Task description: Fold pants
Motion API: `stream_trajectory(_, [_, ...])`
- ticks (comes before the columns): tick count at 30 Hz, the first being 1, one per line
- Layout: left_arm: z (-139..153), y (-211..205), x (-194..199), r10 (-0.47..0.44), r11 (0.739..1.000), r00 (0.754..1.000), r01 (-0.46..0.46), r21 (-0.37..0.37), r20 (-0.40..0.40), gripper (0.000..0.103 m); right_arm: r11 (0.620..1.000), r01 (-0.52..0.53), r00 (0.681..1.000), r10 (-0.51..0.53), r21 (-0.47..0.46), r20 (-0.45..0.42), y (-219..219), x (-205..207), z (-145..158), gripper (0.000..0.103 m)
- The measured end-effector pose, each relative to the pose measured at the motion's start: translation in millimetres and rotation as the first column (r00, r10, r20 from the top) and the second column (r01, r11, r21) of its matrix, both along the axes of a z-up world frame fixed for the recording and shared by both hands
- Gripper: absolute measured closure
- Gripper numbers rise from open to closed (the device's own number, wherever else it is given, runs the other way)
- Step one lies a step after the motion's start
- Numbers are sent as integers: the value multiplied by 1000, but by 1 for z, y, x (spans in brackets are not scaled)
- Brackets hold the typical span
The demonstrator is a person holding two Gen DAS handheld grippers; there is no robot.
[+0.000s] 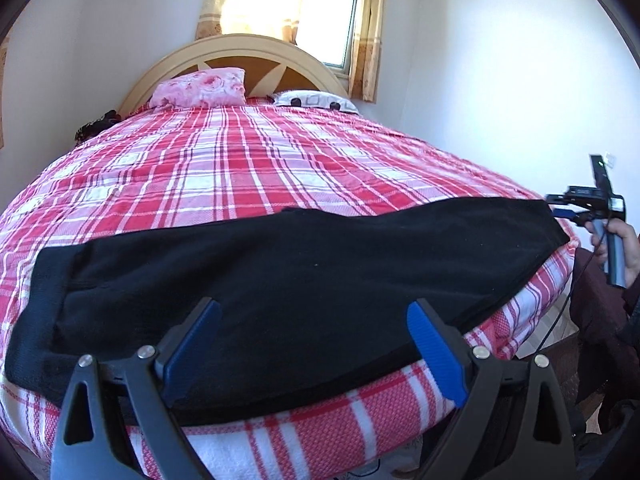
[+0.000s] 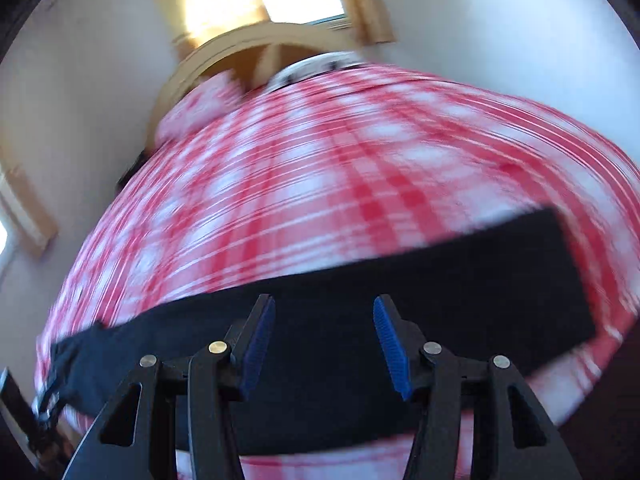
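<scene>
Two claws hang over the near edge of a bed (image 1: 240, 160) spread with a red and white plaid cover. Black pants (image 1: 300, 276) lie flat along that edge, stretched from side to side, with the waistband at the left end in the left wrist view. The left claw (image 1: 316, 344) is released, its blue pads (image 1: 436, 352) wide apart above the pants and gripping nothing. The right claw (image 2: 324, 344) is also released, its jaws apart over the pants (image 2: 440, 280) with no cloth pinched between them; that view is smeared by motion. At the headboard lie a pink pillow (image 1: 200, 88) and a white pillow (image 1: 316, 100).
</scene>
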State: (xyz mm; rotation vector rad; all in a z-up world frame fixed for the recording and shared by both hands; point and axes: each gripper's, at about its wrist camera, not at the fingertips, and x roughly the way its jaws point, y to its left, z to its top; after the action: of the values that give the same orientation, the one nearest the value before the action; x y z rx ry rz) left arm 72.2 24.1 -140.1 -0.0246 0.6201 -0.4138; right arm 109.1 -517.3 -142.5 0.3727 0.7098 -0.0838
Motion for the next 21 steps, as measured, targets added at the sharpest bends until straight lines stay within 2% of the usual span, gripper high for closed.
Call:
stream_trajectory(3, [6,-11,7,-4,1000,1000,5,22,-17,6,973,175,983,-181,150,28,-68,-37,-9,50])
stream_trajectory(8, [15,-34,25,-16,998,999,18,59,-33,6,907,335,938,-347,255,0,-125,-72,-25,49])
stream_trajectory(11, [14,-48,37,-21,998,998,25,55,-61,6,897,338,937,-348,285,-17,-132,-76,-34,49])
stream_trajectory(16, [8,-65,41,-37,998,995,40,39,-90,6,915,323,945,-327,243,-28,-145,-71,-39,49])
stream_trajectory(21, [-6,-72,43,-28,996,995,36,86,-91,6,923,299,954,-298,243,-43,-160,-51,-51,49])
